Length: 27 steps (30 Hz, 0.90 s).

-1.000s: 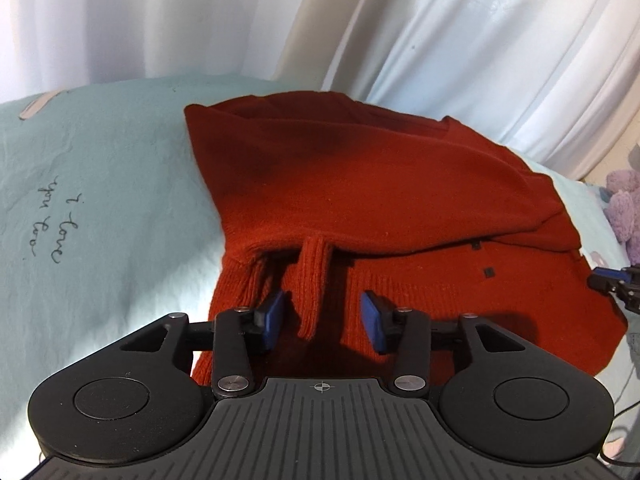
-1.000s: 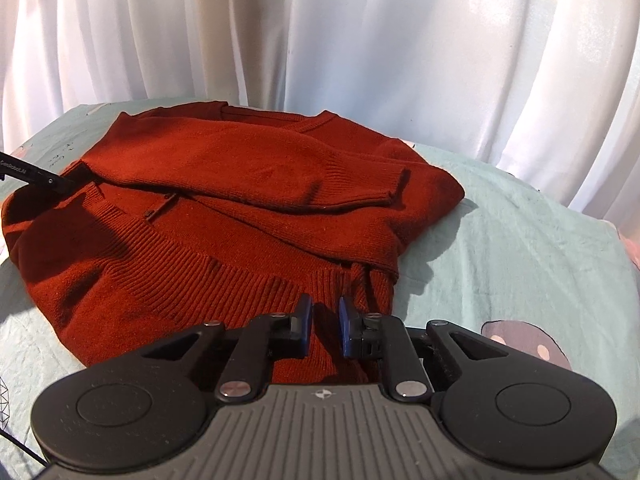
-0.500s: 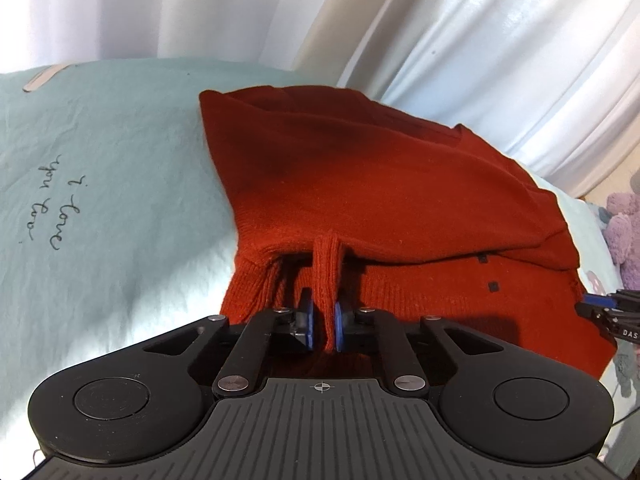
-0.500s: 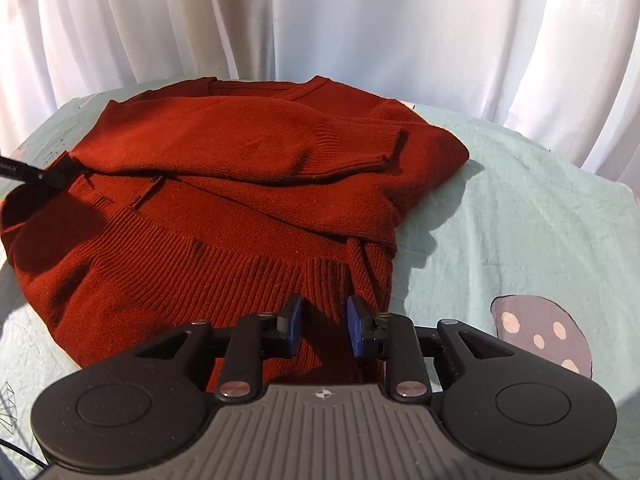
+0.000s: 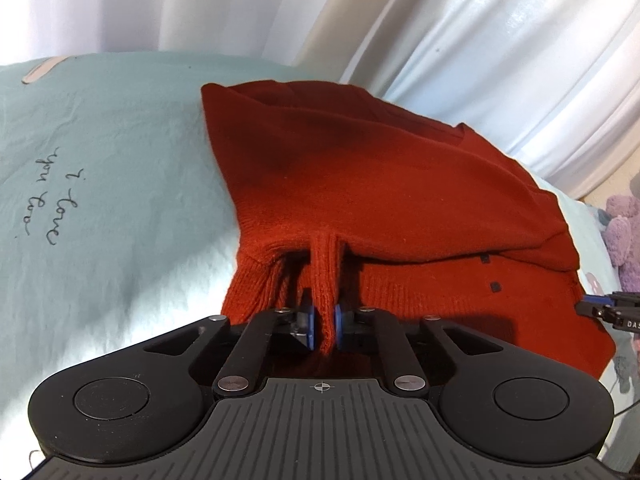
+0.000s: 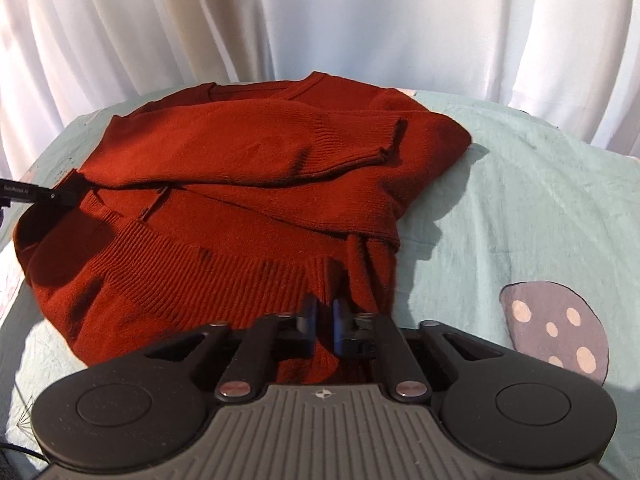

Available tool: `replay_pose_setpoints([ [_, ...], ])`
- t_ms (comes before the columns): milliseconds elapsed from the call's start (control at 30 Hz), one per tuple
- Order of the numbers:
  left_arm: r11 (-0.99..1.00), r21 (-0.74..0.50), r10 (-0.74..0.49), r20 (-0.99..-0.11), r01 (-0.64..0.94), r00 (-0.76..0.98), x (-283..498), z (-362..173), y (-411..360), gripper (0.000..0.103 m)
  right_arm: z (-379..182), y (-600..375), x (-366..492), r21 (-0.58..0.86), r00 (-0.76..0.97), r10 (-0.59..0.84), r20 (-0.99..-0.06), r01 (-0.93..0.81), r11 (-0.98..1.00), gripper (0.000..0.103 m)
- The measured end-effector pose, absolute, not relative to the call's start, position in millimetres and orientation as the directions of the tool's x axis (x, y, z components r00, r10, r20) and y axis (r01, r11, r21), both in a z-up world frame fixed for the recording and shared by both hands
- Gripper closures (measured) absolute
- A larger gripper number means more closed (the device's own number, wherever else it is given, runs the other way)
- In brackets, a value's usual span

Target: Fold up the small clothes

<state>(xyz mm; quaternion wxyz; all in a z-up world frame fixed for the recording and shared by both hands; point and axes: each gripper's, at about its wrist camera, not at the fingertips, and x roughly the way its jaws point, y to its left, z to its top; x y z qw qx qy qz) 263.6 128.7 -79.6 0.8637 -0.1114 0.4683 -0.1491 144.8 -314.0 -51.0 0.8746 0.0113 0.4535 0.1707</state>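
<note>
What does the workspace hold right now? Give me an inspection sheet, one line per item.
Surface: pale green bedsheet with handwriting and a spotted brown print.
Job's things: red knit sweater, sleeves folded over the body, ribbed hem nearest the cameras.
Clutter: purple plush toy at the sheet's edge.
Grippers: left gripper shut on a pinched ridge of the hem; right gripper shut on the hem at the opposite corner.
Cables: thin dark cable at the right wrist view's lower left edge.
Surroundings: white curtains behind the bed.
</note>
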Motion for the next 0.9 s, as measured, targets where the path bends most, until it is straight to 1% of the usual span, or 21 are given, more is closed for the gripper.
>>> replay_pose_setpoints([
  [67, 0.932, -0.325, -0.359, -0.765, 0.161, 0.534, 260.0, -75.2, 128.5, 0.095, -43.5, -307.2, 139.0, 0.135, 0.558, 0.295, -0.776, -0.31, 0.941, 0.097],
  [167, 0.924, -0.337, -0.378, -0.733, 0.181, 0.565, 251.2, -56.7, 129.2, 0.095, -14.1, -307.9, 134.9, 0.17, 0.624, 0.344, -0.701, -0.323, 0.931, 0.097],
  [300, 0.901, -0.38, -0.417, -0.62, 0.21, 0.665, 247.4, -8.4, 138.6, 0.095, 19.0, -311.5, 153.4, 0.168, 0.725, 0.331, -0.604, -0.29, 0.942, 0.097],
  [367, 0.895, -0.396, -0.414, -0.566, 0.205, 0.713, 256.9, 9.3, 144.6, 0.095, 22.1, -312.0, 172.2, 0.147, 0.763, 0.278, -0.584, -0.238, 0.96, 0.097],
  [433, 0.915, -0.364, -0.359, -0.548, 0.172, 0.756, 273.0, 16.9, 145.8, 0.095, 13.6, -311.8, 195.7, 0.127, 0.778, 0.218, -0.59, -0.177, 0.976, 0.097],
  [500, 0.917, -0.371, -0.345, -0.549, 0.148, 0.761, 292.6, 11.1, 148.1, 0.095, -1.8, -313.1, 215.4, 0.136, 0.761, 0.2, -0.617, -0.147, 0.98, 0.097],
  [533, 0.918, -0.376, -0.332, -0.559, 0.125, 0.76, 302.3, 3.5, 148.4, 0.095, -12.4, -314.1, 224.5, 0.146, 0.745, 0.205, -0.635, -0.145, 0.979, 0.096],
  [600, 0.925, -0.36, -0.333, -0.605, 0.125, 0.723, 320.2, -17.8, 143.8, 0.094, -28.3, -312.6, 235.9, 0.14, 0.705, 0.197, -0.681, -0.139, 0.98, 0.096],
  [633, 0.93, -0.35, -0.326, -0.636, 0.115, 0.699, 327.8, -32.0, 141.0, 0.094, -33.8, -311.5, 237.4, 0.129, 0.692, 0.187, -0.697, -0.136, 0.982, 0.092],
  [667, 0.935, -0.339, -0.319, -0.663, 0.108, 0.677, 332.6, -44.3, 138.3, 0.092, -35.9, -311.3, 238.6, 0.122, 0.682, 0.187, -0.707, -0.143, 0.982, 0.079],
  [700, 0.938, -0.329, -0.314, -0.684, 0.105, 0.659, 335.6, -54.3, 136.8, 0.09, -37.9, -311.8, 238.1, 0.126, 0.665, 0.199, -0.72, -0.157, 0.98, 0.071],
  [733, 0.942, -0.32, -0.305, -0.694, 0.1, 0.653, 335.6, -61.5, 136.3, 0.084, -38.4, -312.6, 235.9, 0.149, 0.655, 0.23, -0.719, -0.179, 0.973, 0.065],
  [800, 0.94, -0.326, -0.31, -0.684, 0.104, 0.66, 332.2, -68.3, 137.7, 0.071, -39.8, -310.2, 233.7, 0.155, 0.644, 0.253, -0.722, -0.207, 0.966, 0.065],
  [833, 0.932, -0.346, -0.328, -0.677, 0.109, 0.659, 330.0, -70.9, 139.1, 0.06, -41.2, -308.3, 232.3, 0.137, 0.644, 0.247, -0.724, -0.216, 0.967, 0.065],
  [867, 0.924, -0.366, -0.346, -0.672, 0.112, 0.654, 329.0, -73.3, 140.0, 0.055, -42.7, -306.7, 231.7, 0.125, 0.645, 0.244, -0.725, -0.225, 0.966, 0.067],
  [900, 0.92, -0.376, -0.353, -0.675, 0.109, 0.648, 329.7, -75.6, 139.6, 0.056, -43.8, -305.3, 230.9, 0.115, 0.647, 0.238, -0.724, -0.227, 0.967, 0.071],
])
